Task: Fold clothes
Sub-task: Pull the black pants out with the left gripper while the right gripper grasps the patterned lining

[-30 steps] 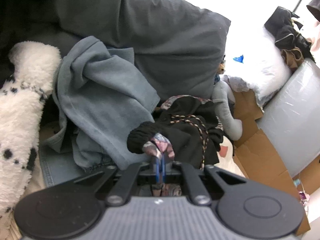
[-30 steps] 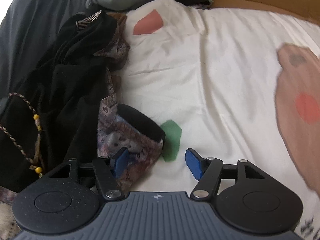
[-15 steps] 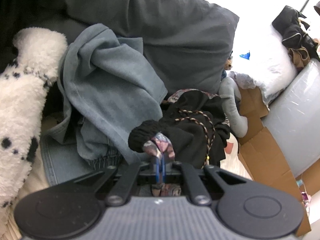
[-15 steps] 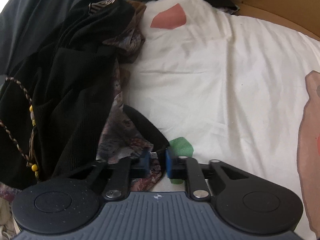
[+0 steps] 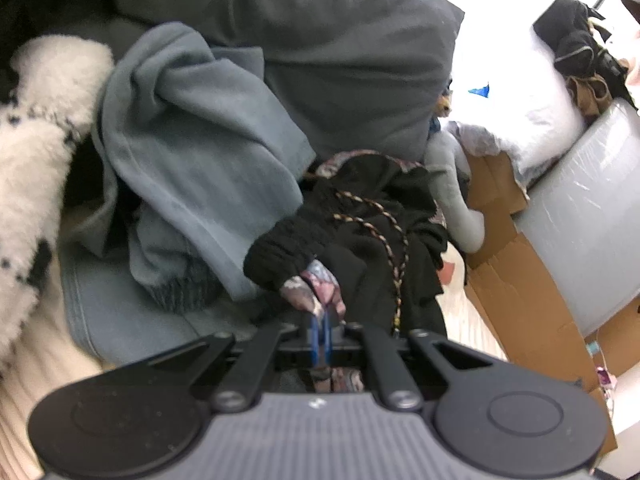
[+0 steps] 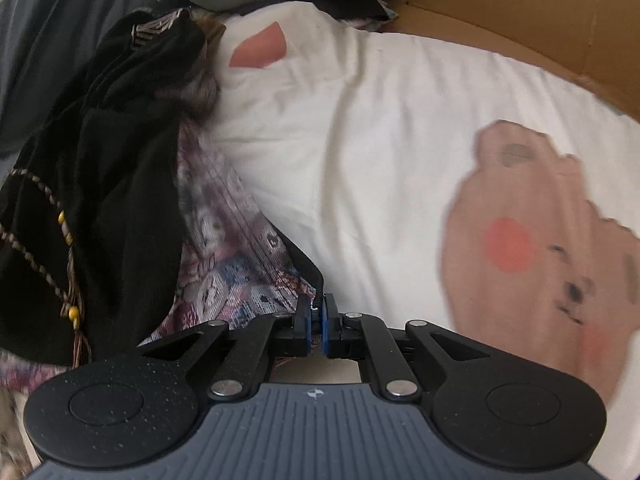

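My left gripper (image 5: 319, 334) is pinched tight on the patterned lining at a ribbed cuff of the crumpled black garment with braided, beaded cord (image 5: 376, 236). My right gripper (image 6: 316, 320) is clamped on another black-edged, patterned hem of it. The garment bunches ahead and left of my right gripper, on the white printed bedsheet (image 6: 360, 128) near its cardboard-lined edge; no clear long axis yet. Both grippers are already touching it. Beyond lie a grey-blue fleece sweatshirt (image 5: 192, 152) and dark grey pillow (image 5: 340, 52). No containers visible.

Left gripper (image 5: 320, 334) fingers pinched on patterned garment (image 5: 316, 288) w/ black cuff, beside blue-grey sweatshirt (image 5: 192, 152).
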Available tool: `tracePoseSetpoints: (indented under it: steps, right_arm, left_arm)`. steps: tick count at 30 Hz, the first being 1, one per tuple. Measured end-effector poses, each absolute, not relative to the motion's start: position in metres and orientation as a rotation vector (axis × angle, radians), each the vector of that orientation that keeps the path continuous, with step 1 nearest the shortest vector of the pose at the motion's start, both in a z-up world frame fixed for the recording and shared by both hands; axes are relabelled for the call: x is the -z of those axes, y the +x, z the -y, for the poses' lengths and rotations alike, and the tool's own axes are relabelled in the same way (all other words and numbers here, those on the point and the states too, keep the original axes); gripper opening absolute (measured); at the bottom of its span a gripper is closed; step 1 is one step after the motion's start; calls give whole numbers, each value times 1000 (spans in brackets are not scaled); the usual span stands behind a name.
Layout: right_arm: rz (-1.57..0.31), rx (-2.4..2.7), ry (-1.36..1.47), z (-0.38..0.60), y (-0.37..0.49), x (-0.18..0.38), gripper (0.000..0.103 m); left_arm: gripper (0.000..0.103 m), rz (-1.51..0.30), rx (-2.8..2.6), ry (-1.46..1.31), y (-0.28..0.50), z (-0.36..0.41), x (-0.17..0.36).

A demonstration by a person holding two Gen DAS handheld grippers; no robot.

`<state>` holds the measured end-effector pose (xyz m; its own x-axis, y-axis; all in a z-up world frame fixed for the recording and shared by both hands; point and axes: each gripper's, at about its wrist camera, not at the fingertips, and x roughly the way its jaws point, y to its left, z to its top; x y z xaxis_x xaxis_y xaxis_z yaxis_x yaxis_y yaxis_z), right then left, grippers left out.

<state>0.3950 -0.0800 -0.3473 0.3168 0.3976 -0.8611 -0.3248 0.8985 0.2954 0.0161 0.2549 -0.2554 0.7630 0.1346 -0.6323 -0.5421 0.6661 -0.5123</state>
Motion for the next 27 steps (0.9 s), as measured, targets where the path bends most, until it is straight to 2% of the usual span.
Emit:
tracePoseSetpoints:
  steps: [10,27]
  right_arm:
    - [-1183,-399,20,156,351,333,2]
    - [-1165,-209,173,295,254,315,2]
  left_arm:
    - [2,-669,-349,-763,27,-215,269]
    - [2,-820,-206,-715,27,-146,276]
